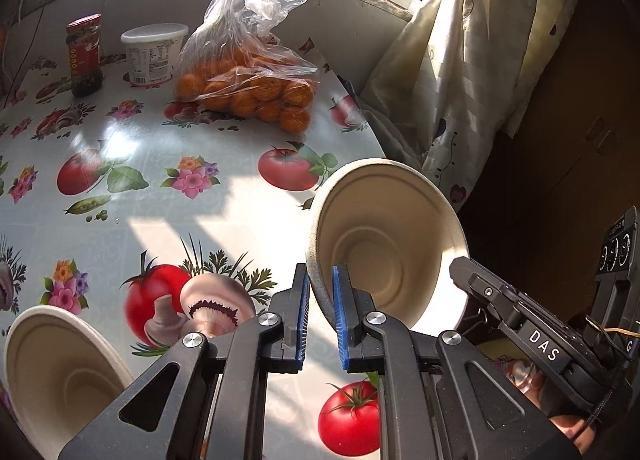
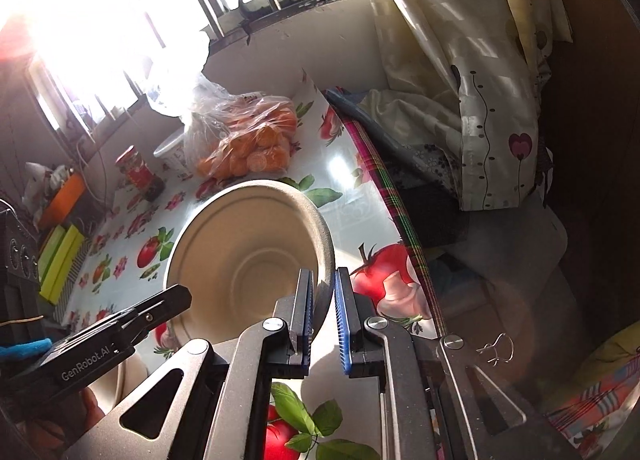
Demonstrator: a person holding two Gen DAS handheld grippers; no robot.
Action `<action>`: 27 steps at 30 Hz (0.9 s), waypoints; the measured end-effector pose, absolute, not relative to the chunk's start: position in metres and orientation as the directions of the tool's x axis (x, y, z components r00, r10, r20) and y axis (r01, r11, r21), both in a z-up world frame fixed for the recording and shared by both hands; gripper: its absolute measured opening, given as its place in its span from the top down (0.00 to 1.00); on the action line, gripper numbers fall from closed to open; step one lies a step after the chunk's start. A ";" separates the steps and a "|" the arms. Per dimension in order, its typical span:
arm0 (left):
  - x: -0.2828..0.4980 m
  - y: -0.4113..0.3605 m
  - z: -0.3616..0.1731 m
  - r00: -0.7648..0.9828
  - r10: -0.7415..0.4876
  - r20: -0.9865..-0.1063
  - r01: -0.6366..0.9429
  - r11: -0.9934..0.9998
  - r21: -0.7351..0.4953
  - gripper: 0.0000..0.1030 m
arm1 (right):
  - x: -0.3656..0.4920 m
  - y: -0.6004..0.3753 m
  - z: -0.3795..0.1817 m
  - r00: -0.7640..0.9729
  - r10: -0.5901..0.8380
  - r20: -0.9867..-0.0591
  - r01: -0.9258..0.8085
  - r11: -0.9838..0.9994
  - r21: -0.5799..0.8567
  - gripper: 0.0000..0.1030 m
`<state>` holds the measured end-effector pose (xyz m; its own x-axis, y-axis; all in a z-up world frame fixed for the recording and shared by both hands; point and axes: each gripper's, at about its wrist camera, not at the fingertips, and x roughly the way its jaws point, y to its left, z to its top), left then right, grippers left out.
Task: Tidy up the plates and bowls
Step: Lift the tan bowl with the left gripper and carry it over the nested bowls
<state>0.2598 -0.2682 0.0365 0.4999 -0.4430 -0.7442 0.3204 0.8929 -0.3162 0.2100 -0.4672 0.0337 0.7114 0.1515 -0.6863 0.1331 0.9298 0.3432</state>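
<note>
Both claws, left (image 1: 321, 300) and right (image 2: 323, 302), pinch opposite rims of one bowl (image 1: 386, 236), tipped above the bench (image 1: 160, 140). Light, stiff-ish pulp; thin rim's the spot. Another bowl (image 1: 60, 372) sits left.

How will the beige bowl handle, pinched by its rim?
Probably light: the bowl hangs tilted from rim pinches by the left gripper and right gripper. Matte moulded-fibre look suggests decent pad friction, though the thin wall may flex.
</note>
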 end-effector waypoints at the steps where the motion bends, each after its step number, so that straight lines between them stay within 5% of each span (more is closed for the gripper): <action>1: 0.257 -0.265 0.037 0.501 -0.441 -0.744 0.319 0.894 -0.315 0.88 | 0.208 -0.465 0.035 0.713 0.154 -0.684 0.131 0.929 0.346 0.89; 27: 0.203 -0.167 0.063 0.587 -0.417 -0.694 0.274 0.909 -0.315 0.88 | 0.155 -0.376 0.064 0.747 0.267 -0.609 -0.001 0.916 0.401 0.89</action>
<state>0.2025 -0.1671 0.0632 0.5867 -0.4172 -0.6941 0.2737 0.9088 -0.3148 0.1552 -0.3760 0.0640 0.7467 0.2669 -0.6092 -0.0005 0.9162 0.4008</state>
